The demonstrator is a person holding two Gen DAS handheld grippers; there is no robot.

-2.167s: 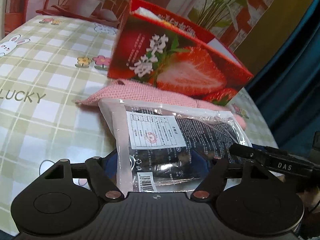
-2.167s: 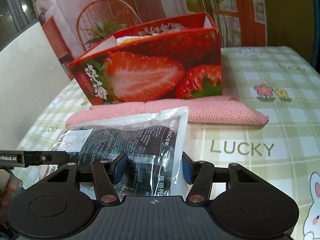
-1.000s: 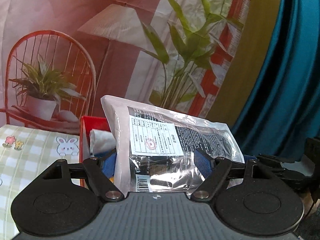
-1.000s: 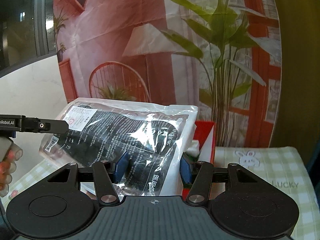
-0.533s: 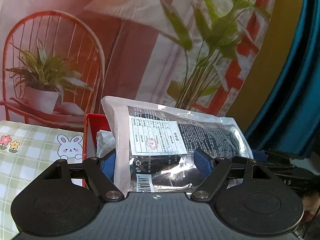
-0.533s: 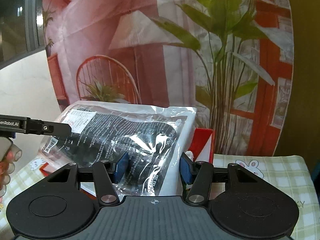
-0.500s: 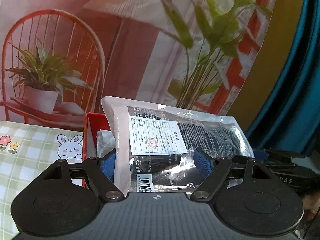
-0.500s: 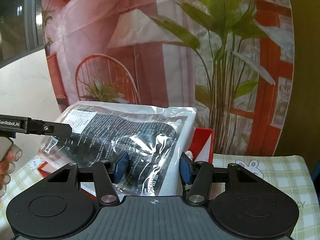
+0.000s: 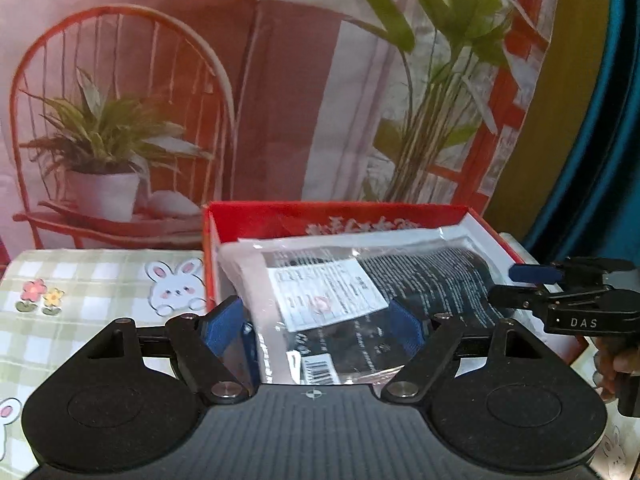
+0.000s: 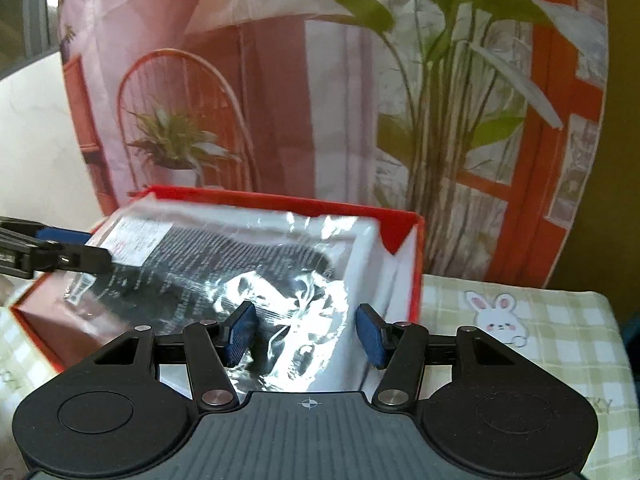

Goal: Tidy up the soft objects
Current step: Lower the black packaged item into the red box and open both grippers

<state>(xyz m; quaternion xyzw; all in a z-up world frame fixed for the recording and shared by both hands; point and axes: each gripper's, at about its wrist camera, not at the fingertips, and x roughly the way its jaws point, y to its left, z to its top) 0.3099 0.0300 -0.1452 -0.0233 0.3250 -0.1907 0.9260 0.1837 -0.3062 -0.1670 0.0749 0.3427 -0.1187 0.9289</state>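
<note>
A clear plastic bag with a dark fabric item and a white label (image 9: 360,296) lies across the open top of the red strawberry box (image 9: 256,216). It also shows in the right wrist view (image 10: 240,276), over the red box (image 10: 404,220). My left gripper (image 9: 312,330) stands open around the bag's near end, its blue pads apart from the plastic. My right gripper (image 10: 306,334) is open too, its pads either side of the bag's shiny end. Each gripper shows at the edge of the other's view.
The box stands on a green checked tablecloth with rabbit prints (image 9: 100,280), also seen at the right (image 10: 520,320). A printed backdrop with a chair and plants (image 9: 280,80) hangs behind. White items lie inside the box under the bag.
Both grippers lowered the bag from above the box onto its open top and opened their jaws, letting it go.
</note>
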